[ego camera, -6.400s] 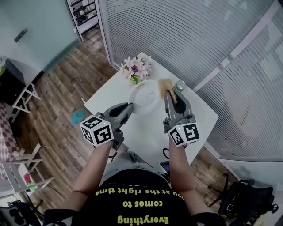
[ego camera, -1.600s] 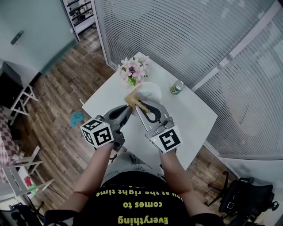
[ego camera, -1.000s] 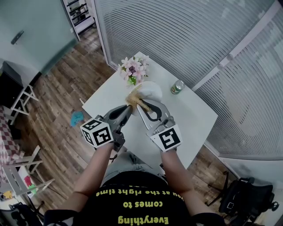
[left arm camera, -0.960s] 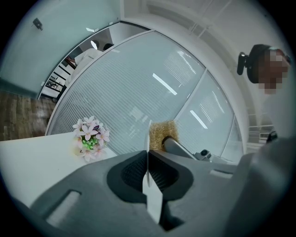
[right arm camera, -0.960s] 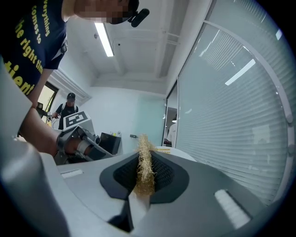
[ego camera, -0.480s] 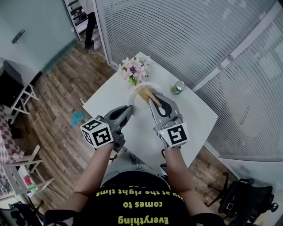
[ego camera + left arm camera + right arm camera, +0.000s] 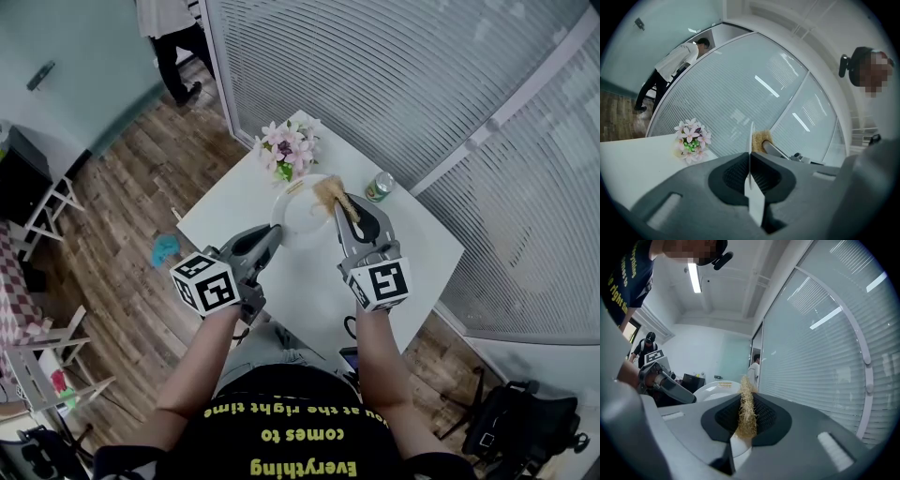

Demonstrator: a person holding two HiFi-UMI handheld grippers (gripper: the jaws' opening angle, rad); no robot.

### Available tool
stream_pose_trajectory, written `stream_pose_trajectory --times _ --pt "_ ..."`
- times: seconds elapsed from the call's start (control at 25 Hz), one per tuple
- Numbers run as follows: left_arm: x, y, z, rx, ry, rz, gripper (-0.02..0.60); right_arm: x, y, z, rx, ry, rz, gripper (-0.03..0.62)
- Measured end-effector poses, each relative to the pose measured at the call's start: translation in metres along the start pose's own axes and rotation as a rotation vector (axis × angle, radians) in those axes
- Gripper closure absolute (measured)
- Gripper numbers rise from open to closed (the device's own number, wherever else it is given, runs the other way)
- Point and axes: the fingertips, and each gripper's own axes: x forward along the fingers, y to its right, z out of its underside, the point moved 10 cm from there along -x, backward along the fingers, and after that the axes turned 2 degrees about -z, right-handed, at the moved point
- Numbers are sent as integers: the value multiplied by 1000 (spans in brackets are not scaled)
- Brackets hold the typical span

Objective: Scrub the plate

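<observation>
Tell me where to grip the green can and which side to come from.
Probably the can by its round side wall near the top, coming down from above: it stands upright, with the plate and scrubber close at its left.

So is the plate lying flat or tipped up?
Tipped up: the plate shows edge-on and upright, pinched between the left gripper's fingers.

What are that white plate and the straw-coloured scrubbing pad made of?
Plate: probably glazed ceramic, though hard plastic is possible. It is smooth, plain white and has a thin, stiff rim that keeps its shape seen edge-on.
Scrubbing pad: coarse dry plant fibre, likely loofah. It is matte tan, with loose wiry strands sticking out at its edges.
</observation>
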Motion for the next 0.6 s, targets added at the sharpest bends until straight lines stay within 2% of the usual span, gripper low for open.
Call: stream_pose_trajectory --times 0.6 --pt "1 1 -1 0 1 3 572 -7 20 -2 7 3 79 554"
